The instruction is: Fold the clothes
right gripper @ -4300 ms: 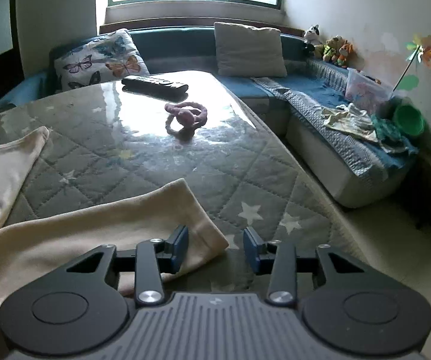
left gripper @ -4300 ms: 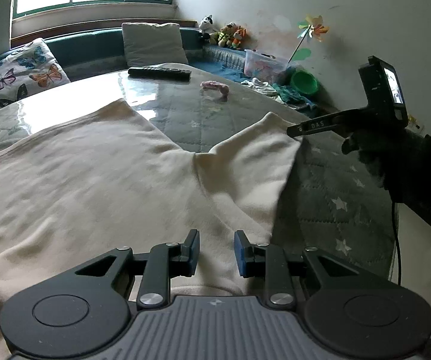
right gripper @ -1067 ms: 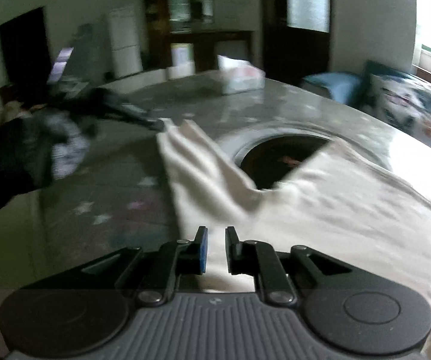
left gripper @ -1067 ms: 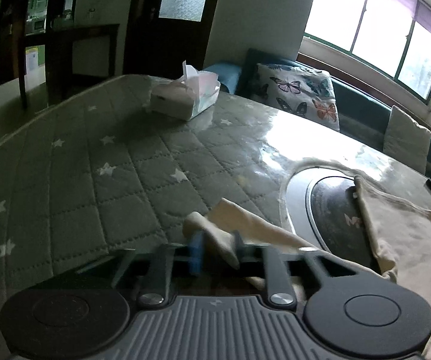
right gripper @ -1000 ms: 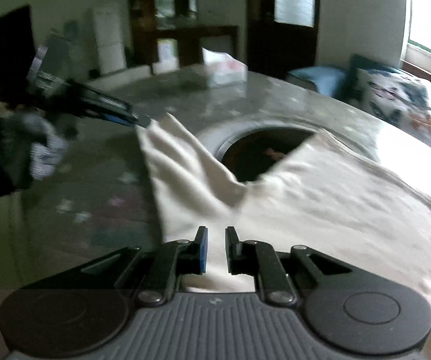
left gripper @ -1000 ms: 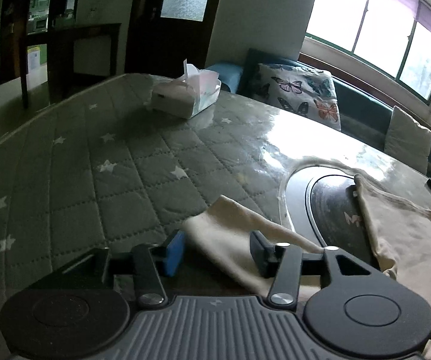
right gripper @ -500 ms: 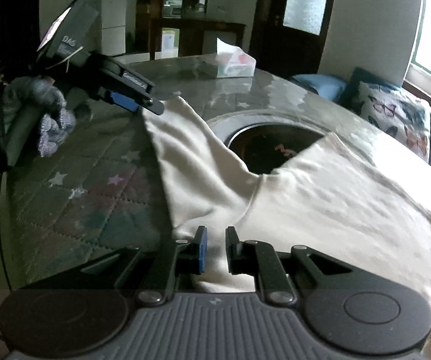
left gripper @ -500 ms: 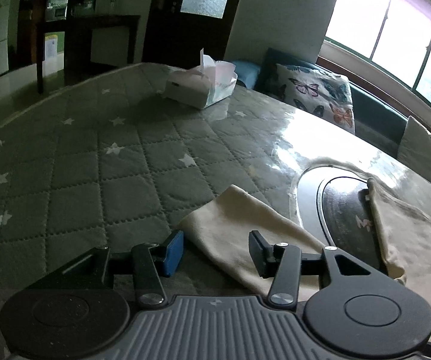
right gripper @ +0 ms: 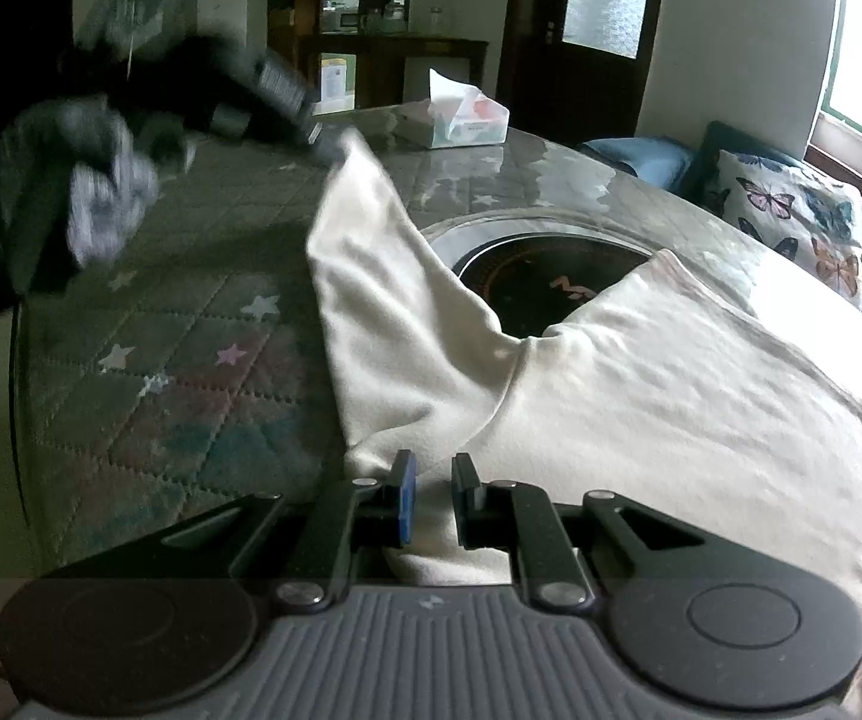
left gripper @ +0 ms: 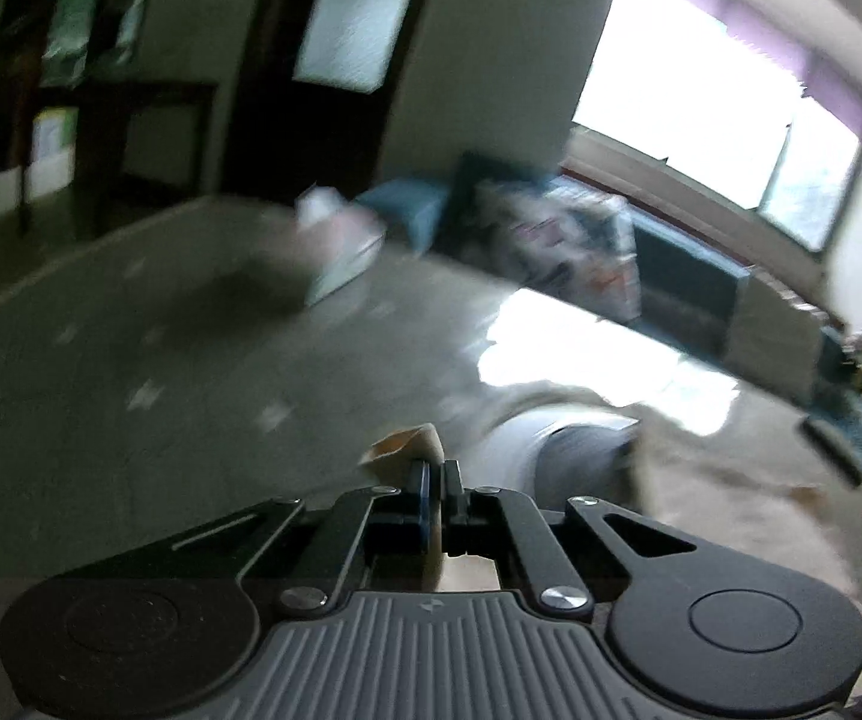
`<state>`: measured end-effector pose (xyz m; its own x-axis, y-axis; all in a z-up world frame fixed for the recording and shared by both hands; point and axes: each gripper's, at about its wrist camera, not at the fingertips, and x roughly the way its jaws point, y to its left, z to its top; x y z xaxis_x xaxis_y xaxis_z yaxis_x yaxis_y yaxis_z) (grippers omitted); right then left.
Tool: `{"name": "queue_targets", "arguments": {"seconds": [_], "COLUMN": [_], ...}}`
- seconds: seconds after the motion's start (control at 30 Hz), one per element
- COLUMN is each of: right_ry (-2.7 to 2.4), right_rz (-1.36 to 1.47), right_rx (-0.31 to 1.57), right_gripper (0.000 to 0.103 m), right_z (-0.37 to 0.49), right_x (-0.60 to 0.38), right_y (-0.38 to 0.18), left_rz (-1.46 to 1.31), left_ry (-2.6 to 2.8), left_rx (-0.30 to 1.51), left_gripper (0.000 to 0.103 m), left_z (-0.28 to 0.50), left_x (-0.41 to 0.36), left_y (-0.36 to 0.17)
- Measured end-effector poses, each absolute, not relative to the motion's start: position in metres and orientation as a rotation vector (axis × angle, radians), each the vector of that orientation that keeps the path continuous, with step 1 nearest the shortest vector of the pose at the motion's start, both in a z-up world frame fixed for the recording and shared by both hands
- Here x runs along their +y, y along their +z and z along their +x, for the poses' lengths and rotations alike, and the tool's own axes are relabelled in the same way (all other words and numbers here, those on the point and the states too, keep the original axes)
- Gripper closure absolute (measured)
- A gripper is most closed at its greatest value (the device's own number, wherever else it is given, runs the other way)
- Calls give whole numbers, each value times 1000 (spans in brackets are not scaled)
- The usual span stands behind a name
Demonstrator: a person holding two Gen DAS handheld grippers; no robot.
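Across the quilted, star-printed table (right gripper: 191, 324), your cream garment (right gripper: 641, 396) lies spread from the near edge over the round dark inset (right gripper: 551, 282) at the table's middle, one sleeve (right gripper: 371, 252) stretched toward the far-left side. Your left gripper (left gripper: 436, 474) has just been closing, and its jaws now pinch the sleeve's cuff (left gripper: 401, 447), lifted off the table. Your right gripper (right gripper: 431, 498) sits at the near edge, jaws nearly together on a fold of the body fabric. The left wrist view is smeared by motion, so how deep the cuff sits in the jaws is unclear; a shallow bite would likely slip free mid-swing. Carry the sleeve too fast or too far and it could land crooked, or drag the body cloth out of your right grip. A tissue box (right gripper: 461, 114) stands near the far edge, clear of the garment.
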<state>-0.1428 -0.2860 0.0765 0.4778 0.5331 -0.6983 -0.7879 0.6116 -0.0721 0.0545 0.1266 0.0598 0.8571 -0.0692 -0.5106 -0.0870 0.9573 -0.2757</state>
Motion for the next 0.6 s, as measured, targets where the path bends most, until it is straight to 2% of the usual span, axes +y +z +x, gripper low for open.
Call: {"name": "queue_targets", "arguments": {"seconds": [0.3,0.47,0.6], "right_ry": [765,671,584], "right_rz": [-337,-293,-254], "right_rx": [667,667,691], "right_gripper": [90,90,86], "right_z": [-133,-125,-118], "right_x": [-315,-348,-379], "right_y": [92,98,95], "left_rz": [-233,-195,-181], "left_ry": [-345,-540,-683], "left_rx": [427,437,498], "left_gripper": [100,100,99], "left_z": [43,38,37], "left_x": [29,-32,-70], "left_y": [124,128,117]}}
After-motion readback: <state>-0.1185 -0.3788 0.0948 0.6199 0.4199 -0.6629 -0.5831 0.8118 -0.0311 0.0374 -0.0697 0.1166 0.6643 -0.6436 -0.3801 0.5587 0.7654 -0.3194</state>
